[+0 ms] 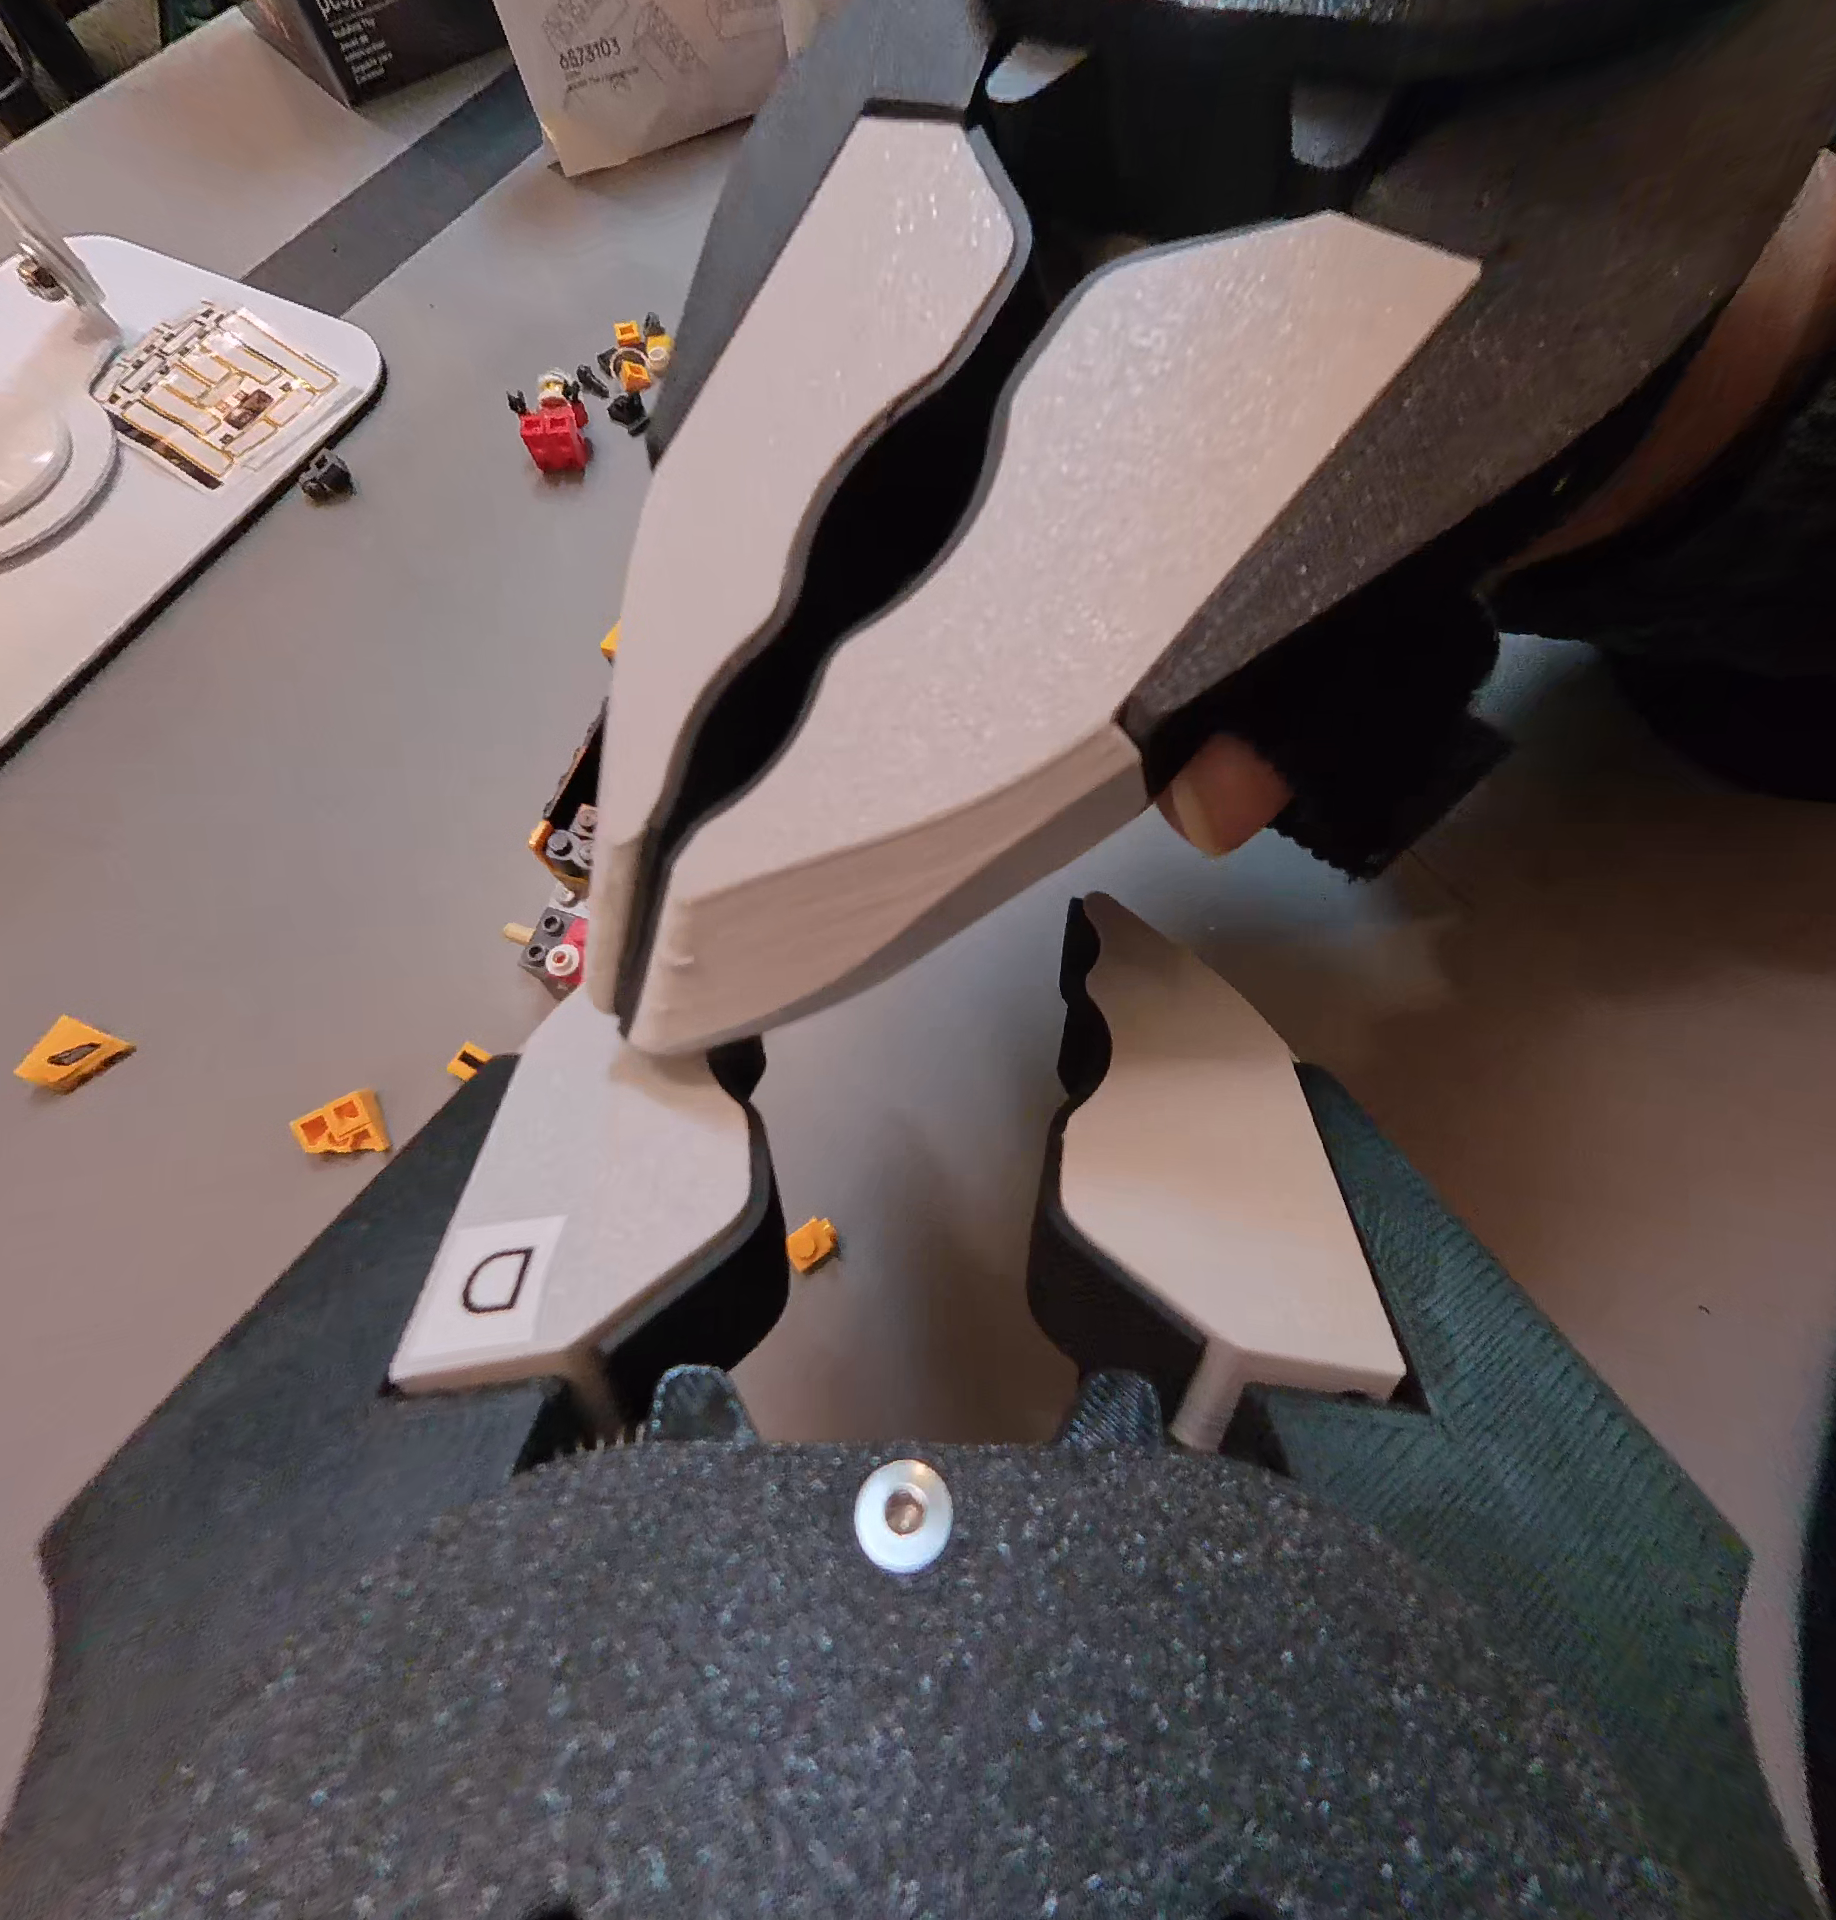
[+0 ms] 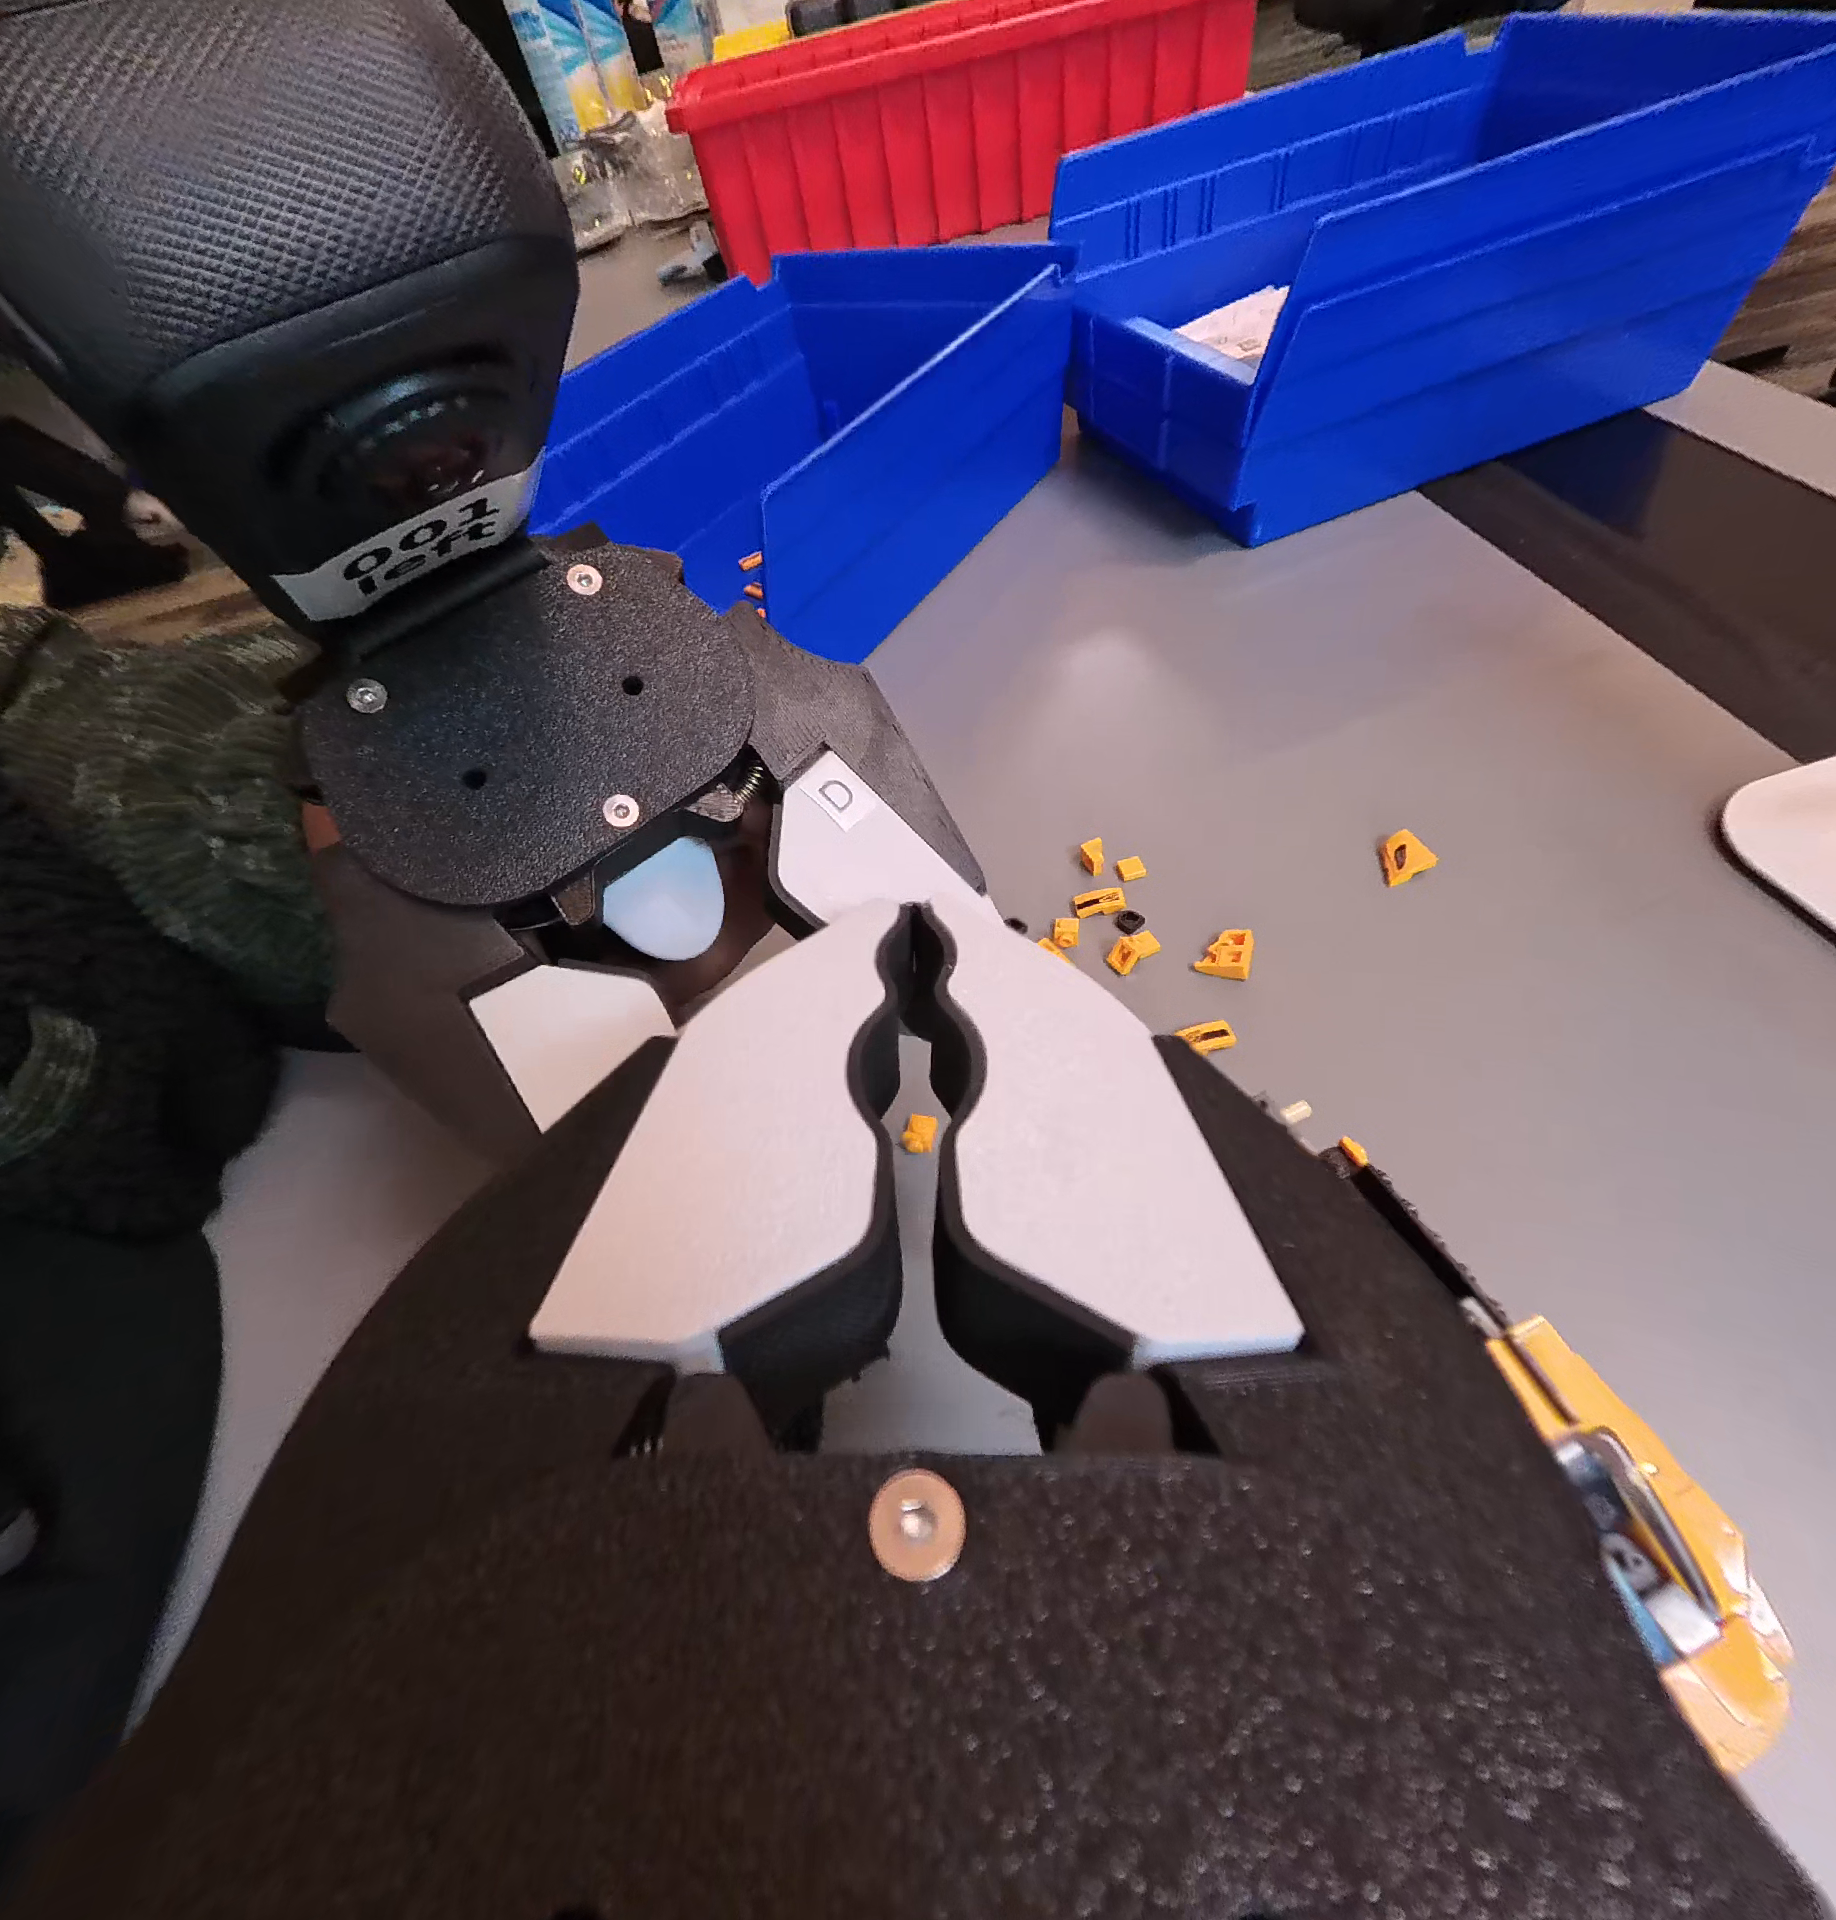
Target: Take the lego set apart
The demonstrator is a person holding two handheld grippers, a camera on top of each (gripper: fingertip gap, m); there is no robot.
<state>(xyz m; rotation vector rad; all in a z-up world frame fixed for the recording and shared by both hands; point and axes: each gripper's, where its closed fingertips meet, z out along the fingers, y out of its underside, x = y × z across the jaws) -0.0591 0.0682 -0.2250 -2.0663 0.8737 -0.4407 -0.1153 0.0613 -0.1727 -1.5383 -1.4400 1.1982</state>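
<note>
The partly stripped lego car (image 1: 571, 831), black, orange and red, lies on the grey table (image 1: 270, 727), mostly hidden behind my right gripper. Its orange body (image 2: 1620, 1507) shows at the right edge of the right wrist view. My right gripper (image 2: 919, 920) is shut, with nothing seen between its tips. It reaches down across my left gripper's fingers in the left wrist view (image 1: 639, 987). My left gripper (image 1: 872, 997) is open and empty, low over the table. Loose orange pieces (image 2: 1122, 925) lie scattered nearby, and one (image 1: 812, 1242) lies between the left fingers.
Two blue bins (image 2: 893, 447) (image 2: 1465, 312) and a red bin (image 2: 945, 135) stand at the back. A white stand base (image 1: 301, 343) with a sticker sheet (image 1: 218, 384), a red minifigure (image 1: 552, 426) and a white paper bag (image 1: 644, 73) are on the left. A gloved hand (image 1: 1309, 779) holds the right gripper. The grippers' ends are close to 7 centimeters from one another. The left tips stand about 20 centimeters off the red minifigure (image 1: 552, 426).
</note>
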